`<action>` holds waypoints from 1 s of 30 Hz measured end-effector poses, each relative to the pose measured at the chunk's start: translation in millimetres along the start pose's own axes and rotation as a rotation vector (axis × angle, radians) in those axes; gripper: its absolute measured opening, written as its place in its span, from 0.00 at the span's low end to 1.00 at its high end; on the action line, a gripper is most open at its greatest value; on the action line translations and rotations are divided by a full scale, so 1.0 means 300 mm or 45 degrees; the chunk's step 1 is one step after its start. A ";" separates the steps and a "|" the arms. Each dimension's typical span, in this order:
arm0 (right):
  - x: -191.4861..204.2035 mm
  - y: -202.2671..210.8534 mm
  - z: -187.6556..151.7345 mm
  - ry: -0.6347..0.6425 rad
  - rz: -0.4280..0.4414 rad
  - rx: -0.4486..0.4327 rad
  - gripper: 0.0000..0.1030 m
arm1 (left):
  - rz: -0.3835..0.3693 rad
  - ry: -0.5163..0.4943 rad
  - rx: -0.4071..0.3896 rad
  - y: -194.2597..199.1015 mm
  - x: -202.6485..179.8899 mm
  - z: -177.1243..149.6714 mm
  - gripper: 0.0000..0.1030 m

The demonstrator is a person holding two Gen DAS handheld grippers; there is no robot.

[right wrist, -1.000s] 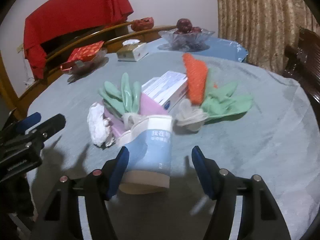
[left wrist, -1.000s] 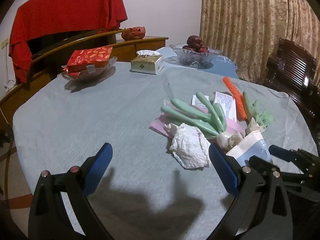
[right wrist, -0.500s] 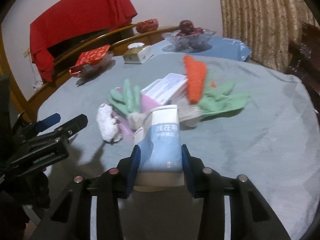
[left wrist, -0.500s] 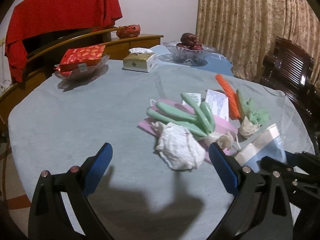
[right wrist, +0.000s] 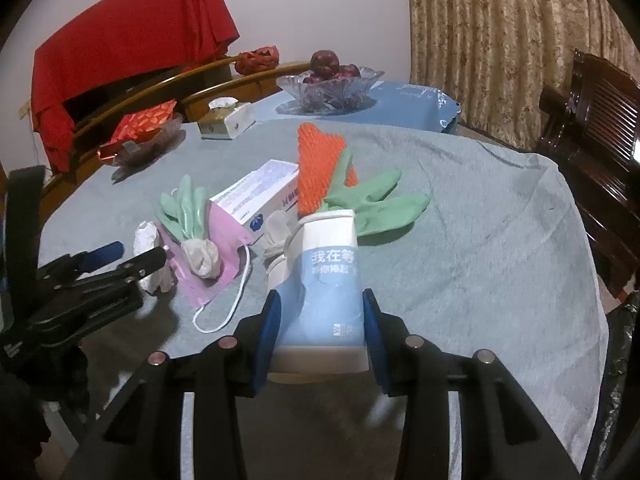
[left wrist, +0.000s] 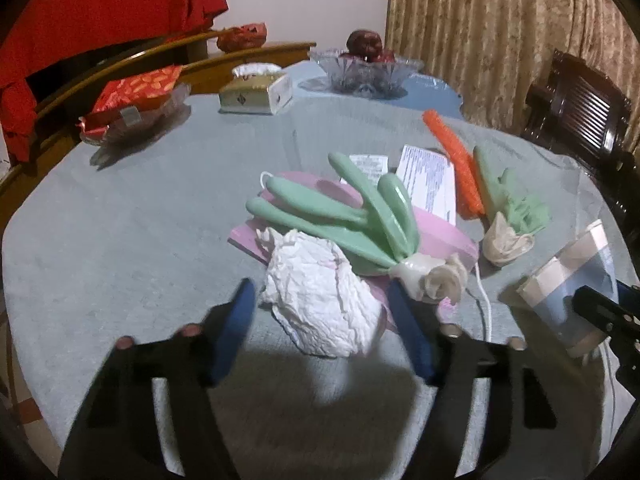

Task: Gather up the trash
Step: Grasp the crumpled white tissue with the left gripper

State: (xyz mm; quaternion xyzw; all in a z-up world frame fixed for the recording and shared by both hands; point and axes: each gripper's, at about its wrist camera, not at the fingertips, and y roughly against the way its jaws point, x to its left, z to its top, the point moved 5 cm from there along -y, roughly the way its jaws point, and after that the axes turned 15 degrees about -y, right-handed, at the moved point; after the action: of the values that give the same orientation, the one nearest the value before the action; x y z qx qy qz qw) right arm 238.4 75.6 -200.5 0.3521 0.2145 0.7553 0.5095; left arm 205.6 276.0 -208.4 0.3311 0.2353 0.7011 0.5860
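The room was dimly lit with a warm cast, and both fisheye views bent strongly toward black corners. The left gripper (left wrist: 320, 320) was motion-blurred, throwing a broad soft shadow onto the grey tablecloth (left wrist: 120, 220).

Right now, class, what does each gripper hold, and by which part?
The right gripper clamps the paper cup by its sides near one end. The left gripper, closing, straddles the crumpled tissue; contact is unclear.

This is a home's dining room: a big round table (right wrist: 500, 240), a fruit bowl (right wrist: 330, 86), a tissue box (left wrist: 256, 94), curtains (left wrist: 492, 32), a wooden chair (right wrist: 592, 128).
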 end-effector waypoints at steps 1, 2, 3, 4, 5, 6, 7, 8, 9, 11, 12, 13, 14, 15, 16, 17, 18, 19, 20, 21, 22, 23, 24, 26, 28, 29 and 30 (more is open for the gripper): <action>-0.004 0.004 -0.003 0.000 0.001 0.002 0.40 | -0.012 0.008 0.010 -0.007 0.001 -0.002 0.42; -0.005 0.005 -0.005 -0.001 0.000 0.002 0.40 | -0.029 0.018 0.015 -0.012 0.002 -0.004 0.37; -0.006 0.006 -0.006 -0.002 0.000 0.002 0.40 | -0.047 0.026 0.014 -0.011 0.002 -0.005 0.30; -0.008 0.010 -0.007 -0.003 0.001 0.000 0.40 | -0.052 0.031 0.011 -0.005 0.002 -0.007 0.26; -0.008 0.010 -0.006 -0.004 0.003 -0.002 0.40 | -0.045 0.030 0.009 0.002 0.002 -0.009 0.24; -0.008 0.014 -0.006 -0.005 0.004 -0.004 0.40 | -0.038 0.025 0.005 0.010 0.001 -0.009 0.19; -0.006 0.019 -0.004 -0.006 0.005 -0.008 0.40 | -0.034 0.022 -0.001 0.019 0.000 -0.009 0.18; -0.004 0.025 -0.002 -0.007 0.006 -0.014 0.40 | -0.029 0.026 -0.010 0.036 0.001 -0.009 0.17; -0.002 0.031 0.000 -0.007 0.007 -0.017 0.40 | -0.027 0.029 -0.014 0.045 0.003 -0.008 0.16; 0.000 0.045 0.004 -0.006 0.009 -0.025 0.40 | -0.024 0.038 -0.032 0.078 0.004 -0.004 0.14; 0.001 0.055 0.006 -0.005 0.010 -0.031 0.40 | -0.023 0.040 -0.037 0.089 0.005 -0.001 0.14; 0.003 0.062 0.007 -0.004 0.011 -0.036 0.40 | -0.019 0.039 -0.044 0.110 0.003 0.002 0.14; 0.003 0.073 0.009 -0.004 0.012 -0.042 0.40 | -0.015 0.036 -0.047 0.121 0.002 0.005 0.14; 0.004 0.082 0.010 -0.004 0.012 -0.046 0.40 | -0.010 0.032 -0.051 0.136 0.000 0.007 0.13; 0.005 0.094 0.011 -0.005 0.010 -0.052 0.40 | -0.010 0.028 -0.057 0.150 -0.005 0.010 0.13; 0.003 0.106 0.012 -0.008 0.008 -0.058 0.40 | -0.013 0.024 -0.065 0.169 -0.012 0.012 0.13; 0.000 0.121 0.014 -0.012 0.007 -0.066 0.40 | -0.014 0.022 -0.071 0.183 -0.018 0.013 0.13; -0.002 0.131 0.014 -0.016 0.008 -0.071 0.40 | -0.018 0.018 -0.079 0.204 -0.029 0.016 0.12; -0.006 0.144 0.015 -0.020 0.008 -0.076 0.40 | -0.023 0.016 -0.085 0.216 -0.034 0.017 0.12; -0.010 0.157 0.015 -0.023 0.006 -0.081 0.40 | -0.027 0.013 -0.091 0.229 -0.043 0.020 0.12; -0.015 0.172 0.017 -0.028 0.002 -0.088 0.40 | -0.034 0.008 -0.099 0.248 -0.057 0.024 0.12; -0.020 0.187 0.018 -0.033 0.003 -0.094 0.40 | -0.040 0.005 -0.105 0.259 -0.067 0.029 0.12; -0.023 0.197 0.020 -0.036 0.002 -0.098 0.40 | -0.047 -0.002 -0.113 0.272 -0.080 0.034 0.12; -0.031 0.224 0.024 -0.037 -0.003 -0.112 0.40 | -0.053 -0.021 -0.129 0.295 -0.109 0.045 0.12; -0.040 0.247 0.028 -0.038 -0.007 -0.123 0.40 | -0.069 -0.037 -0.147 0.318 -0.142 0.058 0.12; -0.045 0.259 0.030 -0.040 -0.009 -0.130 0.40 | -0.074 -0.044 -0.152 0.325 -0.153 0.064 0.12; -0.053 0.276 0.033 -0.043 -0.012 -0.140 0.40 | -0.079 -0.050 -0.159 0.333 -0.165 0.068 0.12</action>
State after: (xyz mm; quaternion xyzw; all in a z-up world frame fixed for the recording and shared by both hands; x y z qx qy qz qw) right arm 198.3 28.5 -142.3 0.3352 0.1656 0.7575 0.5352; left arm 158.8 206.3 -132.2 0.3004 0.1896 0.6892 0.6315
